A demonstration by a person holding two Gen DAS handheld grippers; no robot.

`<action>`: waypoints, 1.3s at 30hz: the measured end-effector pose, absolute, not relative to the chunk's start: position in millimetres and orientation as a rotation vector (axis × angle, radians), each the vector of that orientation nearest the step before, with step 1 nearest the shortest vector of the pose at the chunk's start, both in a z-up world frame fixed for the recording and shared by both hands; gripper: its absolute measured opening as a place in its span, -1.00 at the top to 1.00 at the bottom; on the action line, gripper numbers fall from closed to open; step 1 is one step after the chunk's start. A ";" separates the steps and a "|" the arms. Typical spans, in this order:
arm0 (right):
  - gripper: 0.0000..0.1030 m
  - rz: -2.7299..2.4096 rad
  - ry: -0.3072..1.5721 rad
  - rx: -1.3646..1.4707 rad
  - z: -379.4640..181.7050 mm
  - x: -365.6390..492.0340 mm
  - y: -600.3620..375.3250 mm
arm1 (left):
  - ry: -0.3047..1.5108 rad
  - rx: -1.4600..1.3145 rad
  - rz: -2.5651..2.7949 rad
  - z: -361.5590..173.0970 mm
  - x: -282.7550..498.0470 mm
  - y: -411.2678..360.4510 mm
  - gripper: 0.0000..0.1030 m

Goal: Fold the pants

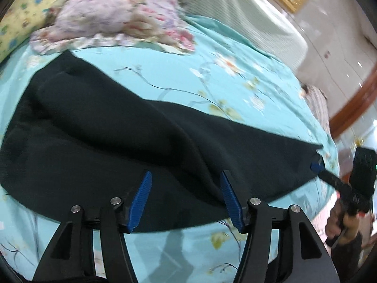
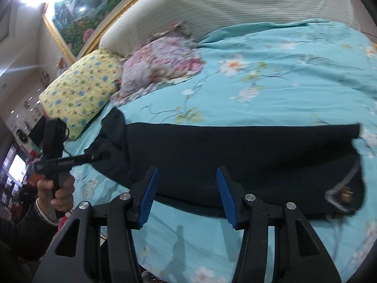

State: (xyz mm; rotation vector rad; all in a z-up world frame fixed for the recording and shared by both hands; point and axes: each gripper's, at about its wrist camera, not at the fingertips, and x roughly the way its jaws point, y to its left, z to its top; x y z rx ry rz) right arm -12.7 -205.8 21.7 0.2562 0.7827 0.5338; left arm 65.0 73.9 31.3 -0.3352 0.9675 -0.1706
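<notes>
From my left wrist, the black pants point(image 1: 117, 141) lie spread across the turquoise flowered bedspread point(image 1: 247, 89), filling the middle of the view from about 9 o'clock over to 3 o'clock, where they narrow to a point. My left gripper point(image 1: 186, 200) sits at 6 o'clock over the near edge of the cloth, its blue-padded jaws standing well apart with nothing pinched between them. A raised fold runs from the centre down toward the right-hand pad. At 3 o'clock my right gripper point(image 1: 317, 164) shows side-on at the narrow tip of the pants; the view there is blurred, so I cannot tell from here whether it touches the cloth. A pink flowered pillow point(image 1: 113, 16) lies at 11 o'clock, beyond the pants.

From my right wrist, the pants point(image 2: 235, 160) stretch as a long dark band from 9 o'clock to 3 o'clock, lying flat on the bedspread point(image 2: 282, 82). At 4 o'clock, a grey strip and a small brass-coloured fitting show at the end of the pants. My right gripper point(image 2: 188, 195) hangs at 6 o'clock over the near edge, jaws parted and empty. At 9 o'clock my left hand point(image 2: 59, 191) grips the handle of the left gripper point(image 2: 103, 155), whose tip points at the far end of the pants. A yellow printed pillow point(image 2: 80, 94) sits at 10 o'clock, next to the pink one point(image 2: 162, 63), below the pale headboard point(image 2: 235, 2).
</notes>
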 end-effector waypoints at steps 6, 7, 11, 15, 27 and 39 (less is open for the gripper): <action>-0.01 0.610 0.806 0.232 18.6 -0.5 -172.3 | 0.950 -0.353 -0.091 45.0 78.4 102.2 -0.34; -0.01 0.628 0.811 0.230 18.2 1.9 -165.1 | 0.951 -0.358 -0.073 47.7 81.6 106.9 -0.36; -0.01 0.682 0.817 0.218 17.9 9.3 -143.7 | 0.979 -0.365 0.011 56.1 101.2 120.4 -0.40; -0.02 0.750 0.829 0.200 16.8 16.9 -114.8 | 1.023 -0.388 0.070 61.4 126.8 131.7 -0.40; -0.01 0.900 0.901 0.044 -1.9 46.3 -14.5 | 1.234 -0.319 0.285 34.3 207.7 143.1 -0.40; 0.62 0.856 0.963 -0.054 -31.1 65.3 13.6 | 1.229 -0.298 0.293 14.1 198.9 150.9 0.76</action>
